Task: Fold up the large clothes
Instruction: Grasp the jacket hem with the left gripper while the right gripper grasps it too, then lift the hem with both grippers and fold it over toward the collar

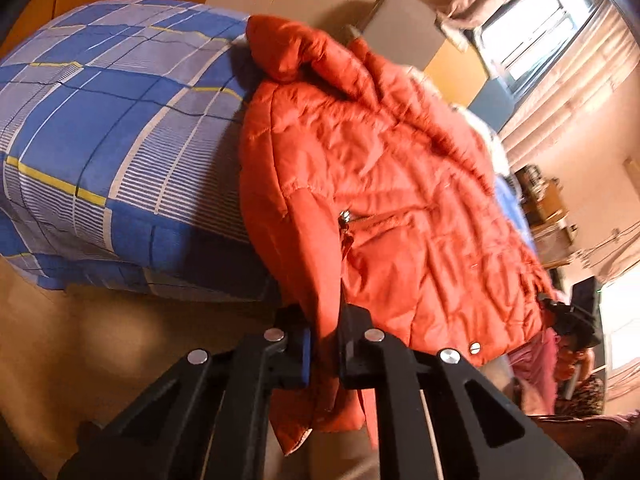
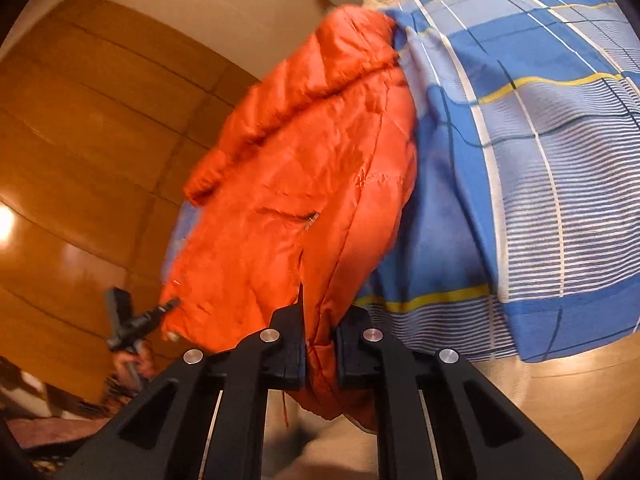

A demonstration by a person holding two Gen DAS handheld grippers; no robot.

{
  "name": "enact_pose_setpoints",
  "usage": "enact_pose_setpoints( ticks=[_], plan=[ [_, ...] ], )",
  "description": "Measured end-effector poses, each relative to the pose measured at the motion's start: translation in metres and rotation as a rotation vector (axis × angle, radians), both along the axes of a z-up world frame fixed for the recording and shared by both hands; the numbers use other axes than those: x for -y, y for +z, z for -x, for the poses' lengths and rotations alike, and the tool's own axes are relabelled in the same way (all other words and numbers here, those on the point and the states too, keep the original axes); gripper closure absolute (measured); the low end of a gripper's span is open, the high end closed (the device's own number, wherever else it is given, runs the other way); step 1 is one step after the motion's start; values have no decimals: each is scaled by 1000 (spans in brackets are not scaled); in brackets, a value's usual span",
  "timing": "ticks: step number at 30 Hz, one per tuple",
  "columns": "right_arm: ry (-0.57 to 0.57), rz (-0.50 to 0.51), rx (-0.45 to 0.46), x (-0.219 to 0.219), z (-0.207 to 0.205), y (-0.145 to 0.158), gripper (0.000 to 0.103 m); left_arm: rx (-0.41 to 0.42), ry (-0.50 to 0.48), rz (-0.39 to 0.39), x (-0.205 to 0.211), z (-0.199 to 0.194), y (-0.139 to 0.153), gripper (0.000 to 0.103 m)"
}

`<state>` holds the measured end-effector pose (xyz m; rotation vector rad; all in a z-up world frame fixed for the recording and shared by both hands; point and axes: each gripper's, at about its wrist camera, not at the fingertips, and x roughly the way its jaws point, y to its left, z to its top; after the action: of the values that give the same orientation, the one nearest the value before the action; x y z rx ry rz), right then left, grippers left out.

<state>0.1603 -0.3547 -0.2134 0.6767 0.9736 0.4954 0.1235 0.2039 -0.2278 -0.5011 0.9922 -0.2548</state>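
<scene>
Orange quilted jacket (image 1: 384, 184) lies draped over the edge of a bed covered in a blue plaid sheet (image 1: 100, 128), its lower hem pinched at one corner by the clenched left gripper (image 1: 324, 344) and at the other by the equally clenched right gripper (image 2: 320, 344).

The orange quilted jacket (image 1: 380, 184) lay crumpled on the blue checked bed (image 1: 100, 128), its hem overhanging the edge.
</scene>
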Motion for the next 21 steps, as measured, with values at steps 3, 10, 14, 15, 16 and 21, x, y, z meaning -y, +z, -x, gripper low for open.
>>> enact_pose_setpoints(
  ticks=[3, 10, 14, 15, 16, 21],
  plan=[
    [6, -70, 43, 6, 5, 14, 93, 16, -2, 62, -1, 5, 10, 96],
    [-2, -157, 83, 13, 14, 29, 93, 57, -17, 178, -2, 19, 25, 96],
    [-10, -226, 85, 18, 28, 31, 93, 55, -27, 231, -4, 35, 32, 96],
    [-11, -241, 89, 19, 33, 32, 93, 57, -28, 248, -5, 41, 35, 96],
    [-10, -261, 93, 20, 38, 34, 93, 59, -26, 266, -7, 45, 36, 96],
    [-2, -353, 142, 26, 62, 53, 93, 77, 19, 410, -21, 63, 56, 96]
  ],
)
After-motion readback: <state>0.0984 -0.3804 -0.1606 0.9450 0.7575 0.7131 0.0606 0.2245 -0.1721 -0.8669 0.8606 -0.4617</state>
